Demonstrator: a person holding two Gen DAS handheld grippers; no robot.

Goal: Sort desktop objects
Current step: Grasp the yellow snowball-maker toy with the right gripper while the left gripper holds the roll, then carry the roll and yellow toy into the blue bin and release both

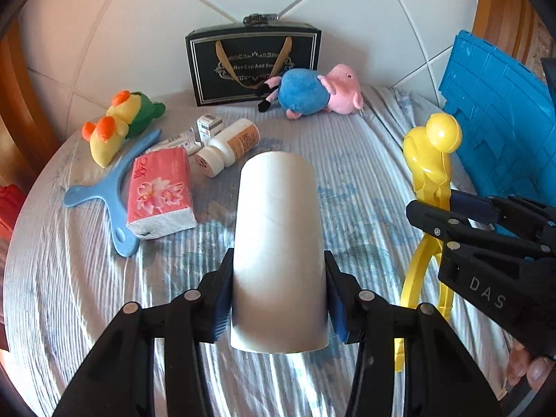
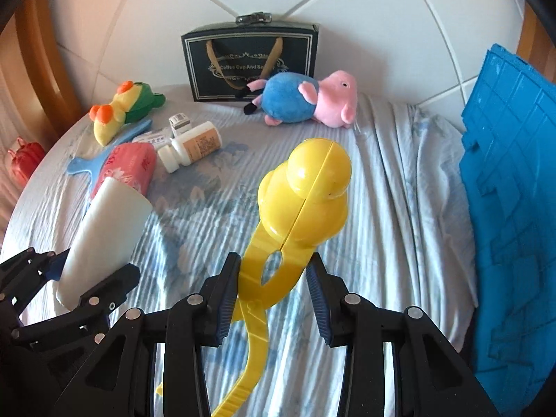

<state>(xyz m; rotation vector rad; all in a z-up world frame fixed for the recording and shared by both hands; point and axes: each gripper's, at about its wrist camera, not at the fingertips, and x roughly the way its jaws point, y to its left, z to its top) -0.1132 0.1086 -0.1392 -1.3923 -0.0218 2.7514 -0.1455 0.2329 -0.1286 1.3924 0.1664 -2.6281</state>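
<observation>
White paper roll sits squeezed tight in my left gripper, up over the striped bed sheet. My right gripper pinches the yellow duck tongs by their arms, near the blue crate.

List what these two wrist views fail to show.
- White cylindrical roll: its near end is hidden between the left gripper fingers in the left wrist view.
- Yellow plastic duck-shaped tongs: the handle ends run off the bottom edge in the right wrist view.
- Small white medicine boxes: print too small to read.
- Blue plastic crate: cut by the right edge; its inside is unseen.
</observation>
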